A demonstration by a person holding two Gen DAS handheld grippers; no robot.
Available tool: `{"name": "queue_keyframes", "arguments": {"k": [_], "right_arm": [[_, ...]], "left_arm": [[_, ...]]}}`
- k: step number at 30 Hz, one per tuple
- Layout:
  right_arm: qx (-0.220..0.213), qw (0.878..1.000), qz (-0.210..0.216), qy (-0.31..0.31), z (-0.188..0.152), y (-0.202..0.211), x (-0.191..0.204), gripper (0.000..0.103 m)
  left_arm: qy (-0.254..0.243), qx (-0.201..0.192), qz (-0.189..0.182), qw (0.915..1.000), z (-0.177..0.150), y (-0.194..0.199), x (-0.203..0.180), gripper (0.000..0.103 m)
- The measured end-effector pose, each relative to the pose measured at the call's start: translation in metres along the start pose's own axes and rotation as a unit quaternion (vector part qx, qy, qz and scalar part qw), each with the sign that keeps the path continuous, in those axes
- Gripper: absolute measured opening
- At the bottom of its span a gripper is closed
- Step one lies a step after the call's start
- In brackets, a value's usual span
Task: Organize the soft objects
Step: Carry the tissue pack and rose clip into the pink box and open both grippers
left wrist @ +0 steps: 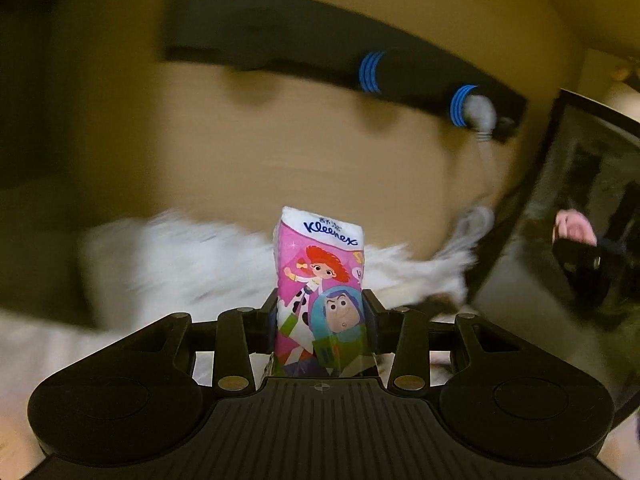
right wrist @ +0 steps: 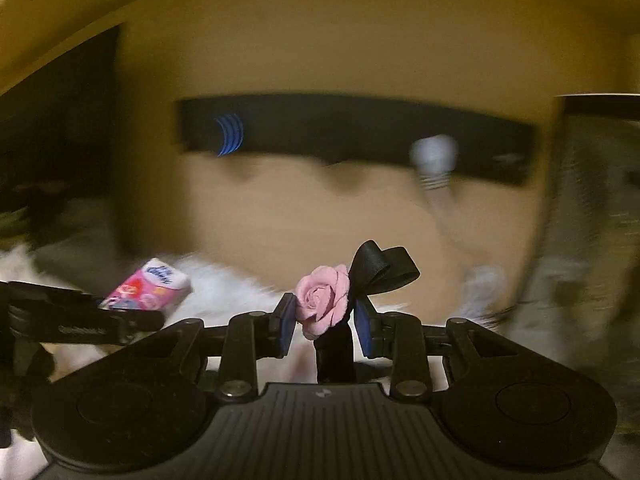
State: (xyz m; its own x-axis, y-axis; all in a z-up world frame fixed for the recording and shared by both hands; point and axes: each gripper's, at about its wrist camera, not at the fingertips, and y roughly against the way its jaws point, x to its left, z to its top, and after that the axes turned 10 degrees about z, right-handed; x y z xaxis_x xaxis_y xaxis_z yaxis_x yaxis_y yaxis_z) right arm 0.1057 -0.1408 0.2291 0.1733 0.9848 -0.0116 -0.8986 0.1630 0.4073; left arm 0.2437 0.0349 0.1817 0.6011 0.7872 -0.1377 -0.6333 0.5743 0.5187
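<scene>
My left gripper (left wrist: 322, 312) is shut on a pink Kleenex tissue pack (left wrist: 320, 280) with cartoon figures, held upright between the fingers. The pack also shows in the right wrist view (right wrist: 148, 286) at the left, held by the left gripper (right wrist: 132, 312). My right gripper (right wrist: 326, 316) is shut on a pink fabric rose (right wrist: 322, 300) with a black ribbon bow (right wrist: 380, 268) and a black strap below. Both are held above a white fluffy cloth (left wrist: 192, 256).
A tan cardboard box (left wrist: 280, 152) with a black band (left wrist: 280, 36) fills the background. A grey bulb-shaped thing (left wrist: 480, 114) hangs at its right. A dark-framed mirror (left wrist: 580, 220) stands at the right. The views are motion-blurred.
</scene>
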Motion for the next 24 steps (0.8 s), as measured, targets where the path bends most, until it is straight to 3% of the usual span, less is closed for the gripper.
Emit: {"name": "queue_keyframes", "arguments": {"k": [4, 8, 11, 12, 17, 24], "right_arm": [[-0.001, 0.998, -0.036, -0.049, -0.014, 0.018, -0.039, 0.031], [0.033, 0.994, -0.077, -0.069, -0.045, 0.023, -0.060, 0.031], [0.059, 0.991, -0.073, -0.090, -0.064, 0.026, -0.070, 0.031], [0.066, 0.991, -0.071, -0.089, -0.070, 0.027, -0.071, 0.031], [0.086, 0.989, -0.038, -0.112, -0.080, 0.013, -0.076, 0.031], [0.083, 0.976, 0.045, -0.194, -0.064, -0.034, -0.092, 0.031]], "left_arm": [[0.016, 0.006, -0.060, 0.9981, 0.006, -0.043, -0.050, 0.049], [0.031, 0.129, -0.080, 0.9880, -0.024, -0.118, -0.080, 0.049], [-0.006, 0.161, -0.074, 0.9841, -0.052, -0.137, -0.094, 0.050], [-0.009, 0.162, -0.079, 0.9836, -0.057, -0.138, -0.094, 0.054], [0.012, 0.153, -0.097, 0.9833, -0.053, -0.121, -0.088, 0.049], [0.048, 0.077, -0.086, 0.9922, -0.044, -0.059, -0.050, 0.049]]}}
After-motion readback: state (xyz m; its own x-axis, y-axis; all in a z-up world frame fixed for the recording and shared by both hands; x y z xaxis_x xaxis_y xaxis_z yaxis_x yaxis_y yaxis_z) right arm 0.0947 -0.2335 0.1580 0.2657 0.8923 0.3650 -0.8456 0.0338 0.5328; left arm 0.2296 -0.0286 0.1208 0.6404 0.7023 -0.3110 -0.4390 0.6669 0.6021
